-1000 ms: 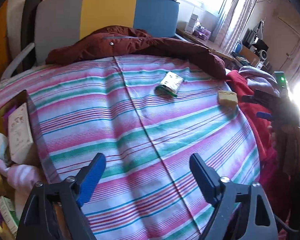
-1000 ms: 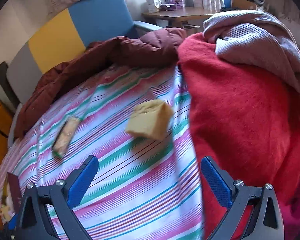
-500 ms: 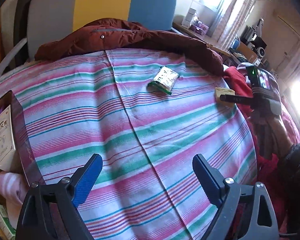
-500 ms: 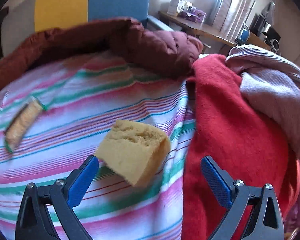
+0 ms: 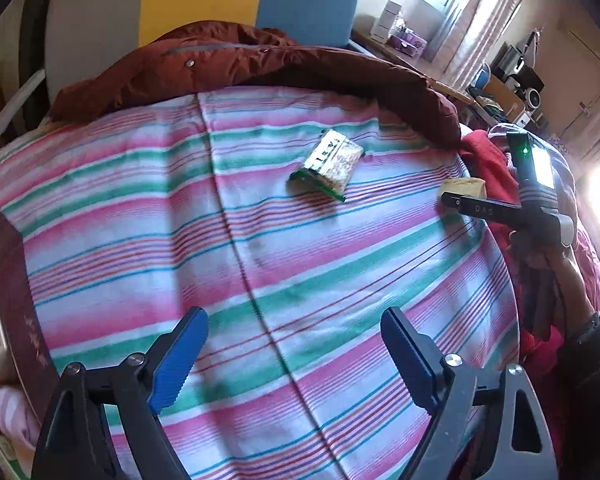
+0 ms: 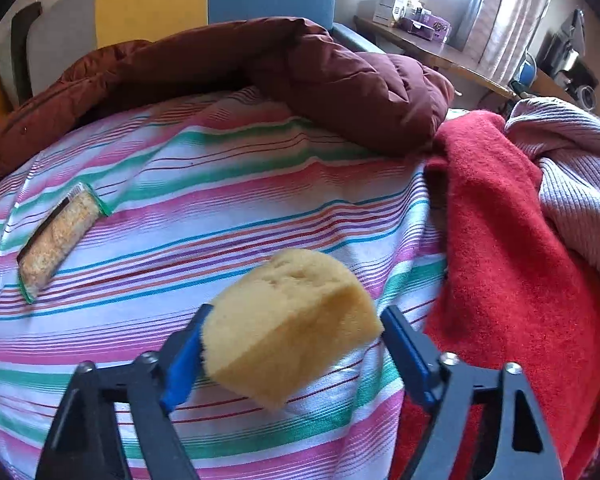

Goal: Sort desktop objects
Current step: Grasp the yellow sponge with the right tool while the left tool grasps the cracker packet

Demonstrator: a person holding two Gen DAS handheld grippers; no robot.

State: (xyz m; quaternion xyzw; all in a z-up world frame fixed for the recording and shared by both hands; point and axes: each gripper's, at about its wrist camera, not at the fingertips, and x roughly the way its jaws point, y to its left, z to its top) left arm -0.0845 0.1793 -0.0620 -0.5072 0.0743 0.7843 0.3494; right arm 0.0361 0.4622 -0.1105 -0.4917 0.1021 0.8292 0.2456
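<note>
Right gripper [image 6: 292,336] closing around sponge [image 6: 288,324] on striped cloth [image 6: 220,208], beside red blanket [image 6: 500,260]; both pads seemingly touching it, though blurred. Left gripper [image 5: 294,344] wide, closing slightly, empty above cloth. Snack packet [image 5: 330,164] lying apart, near brown jacket [image 5: 260,64].

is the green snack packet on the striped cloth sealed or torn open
Cannot tell. The packet lies flat on the cloth, still filled, but its ends are too small to read.
</note>
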